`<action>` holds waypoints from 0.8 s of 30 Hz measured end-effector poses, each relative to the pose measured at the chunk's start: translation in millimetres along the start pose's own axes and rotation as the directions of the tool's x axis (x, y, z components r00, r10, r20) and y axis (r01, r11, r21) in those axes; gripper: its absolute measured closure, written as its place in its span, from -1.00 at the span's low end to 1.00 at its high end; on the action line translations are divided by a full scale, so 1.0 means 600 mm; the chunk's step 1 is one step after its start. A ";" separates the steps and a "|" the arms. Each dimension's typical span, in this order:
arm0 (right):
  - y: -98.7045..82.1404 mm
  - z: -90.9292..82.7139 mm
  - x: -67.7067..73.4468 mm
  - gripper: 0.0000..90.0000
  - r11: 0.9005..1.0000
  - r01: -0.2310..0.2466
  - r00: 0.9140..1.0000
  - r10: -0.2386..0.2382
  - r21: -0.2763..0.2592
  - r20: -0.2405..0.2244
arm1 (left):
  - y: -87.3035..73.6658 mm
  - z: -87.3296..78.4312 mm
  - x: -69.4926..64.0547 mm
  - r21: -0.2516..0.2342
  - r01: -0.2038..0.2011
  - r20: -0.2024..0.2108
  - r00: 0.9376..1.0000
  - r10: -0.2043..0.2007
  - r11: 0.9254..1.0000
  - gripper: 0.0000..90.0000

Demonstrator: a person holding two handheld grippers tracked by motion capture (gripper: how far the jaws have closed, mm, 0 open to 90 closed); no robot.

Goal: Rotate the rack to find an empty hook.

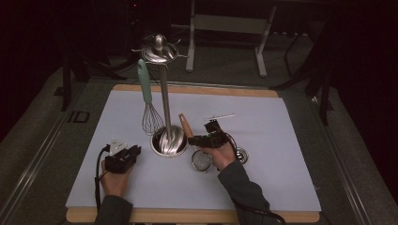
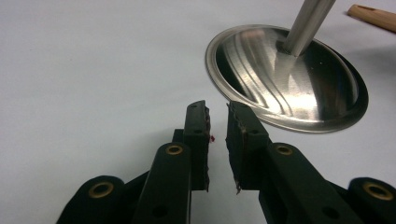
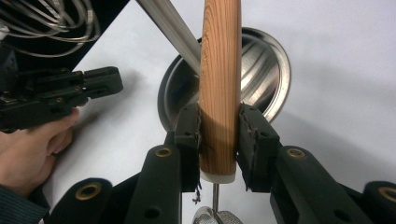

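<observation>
The right gripper [image 3: 219, 140] pinched the strainer's wooden handle [image 3: 220, 70] between its fingers, just beside the stand's round steel base [image 1: 169, 143]. On that base's other side, the left gripper [image 2: 217, 140] hovered over the table [image 1: 263, 187], its fingers slightly apart and empty.

The left gripper [image 1: 134, 151] rests low, jaws slightly apart (nothing between them). The right gripper [image 1: 205, 139] is clamped, forearm angled inward.

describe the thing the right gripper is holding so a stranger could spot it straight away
Start at the tall steel stand with the round base on the pale mat. Just right of that base, the right gripper clamps a small strainer by its wooden handle. No other utensil has wood; the whisk hanging from the stand has a green handle.
</observation>
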State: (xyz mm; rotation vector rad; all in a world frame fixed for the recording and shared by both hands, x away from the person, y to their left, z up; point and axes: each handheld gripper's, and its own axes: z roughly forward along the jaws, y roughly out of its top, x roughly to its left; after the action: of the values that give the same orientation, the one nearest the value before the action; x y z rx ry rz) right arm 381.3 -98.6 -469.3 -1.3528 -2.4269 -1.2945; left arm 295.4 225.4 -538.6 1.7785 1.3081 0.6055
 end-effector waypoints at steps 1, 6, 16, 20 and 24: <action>0.001 -0.002 0.001 0.59 1.000 0.000 1.000 0.000 -0.002 0.000 | 0.000 0.000 0.000 0.001 0.000 -0.003 1.000 0.000 1.000 0.74; 0.005 -0.013 0.006 0.59 1.000 0.020 1.000 -0.020 -0.011 0.000 | 0.000 0.002 -0.003 0.004 -0.011 -0.014 1.000 0.011 1.000 0.73; 0.011 -0.027 0.013 0.59 0.998 0.058 0.998 -0.058 -0.011 0.007 | 0.000 0.002 -0.005 0.011 -0.017 -0.031 0.999 0.017 1.000 0.72; 0.012 -0.031 0.016 0.59 0.998 0.067 0.998 -0.067 -0.016 0.006 | 0.000 0.003 -0.006 0.014 -0.019 -0.031 0.999 0.019 1.000 0.72; 0.015 -0.038 0.020 0.59 0.997 0.079 0.997 -0.079 -0.023 0.000 | 0.000 0.003 -0.006 0.016 -0.019 -0.034 0.999 0.019 1.000 0.71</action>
State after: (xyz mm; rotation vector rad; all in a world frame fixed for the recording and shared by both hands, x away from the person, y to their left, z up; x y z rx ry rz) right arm 373.5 -104.0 -443.8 -1.2737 -2.4957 -1.3449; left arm 295.6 221.5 -539.5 1.8023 1.3233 0.6404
